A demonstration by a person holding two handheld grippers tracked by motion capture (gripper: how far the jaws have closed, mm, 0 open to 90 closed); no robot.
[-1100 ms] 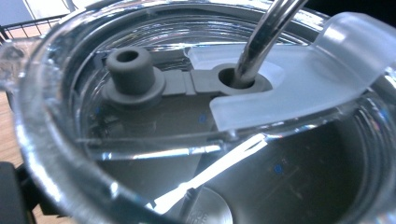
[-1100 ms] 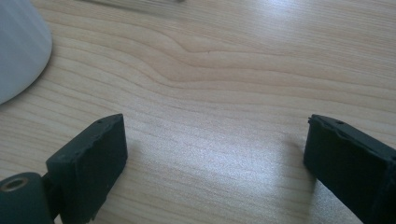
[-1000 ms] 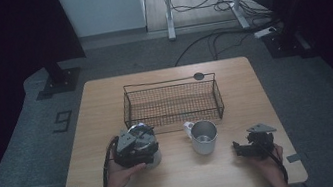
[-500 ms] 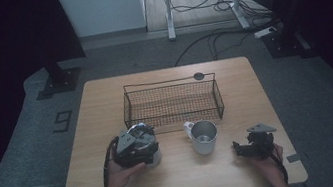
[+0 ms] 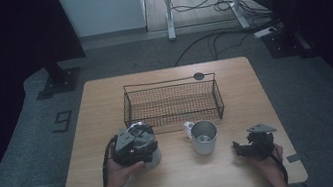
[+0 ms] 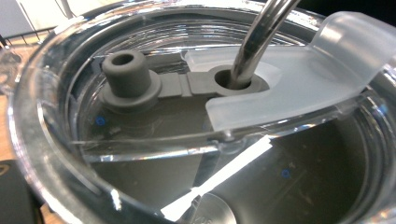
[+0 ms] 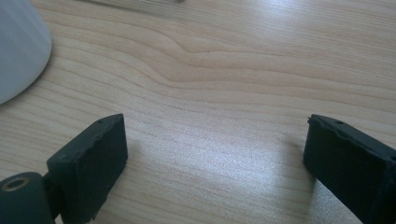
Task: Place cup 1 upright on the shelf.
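A clear-lidded tumbler (image 5: 153, 157) stands on the wooden table (image 5: 183, 182) at the front left. My left gripper (image 5: 136, 139) sits on top of it, held by a hand. Its jaws have been closing within the last second, with the tumbler right at them; the pads are hidden. The left gripper view looks close into the clear lid (image 6: 154, 140), with a metal straw (image 6: 261, 37) through a grey stopper strip (image 6: 128, 77). My right gripper (image 5: 245, 148) rests low at the front right, open, with bare wood between its jaws (image 7: 215, 149).
A metal mug (image 5: 204, 137) stands between the two grippers; its side shows in the right gripper view (image 7: 18, 46). Behind it stands a black wire basket (image 5: 167, 81). A small black disc (image 5: 198, 75) lies at the basket's far rim. Cables run over the floor beyond.
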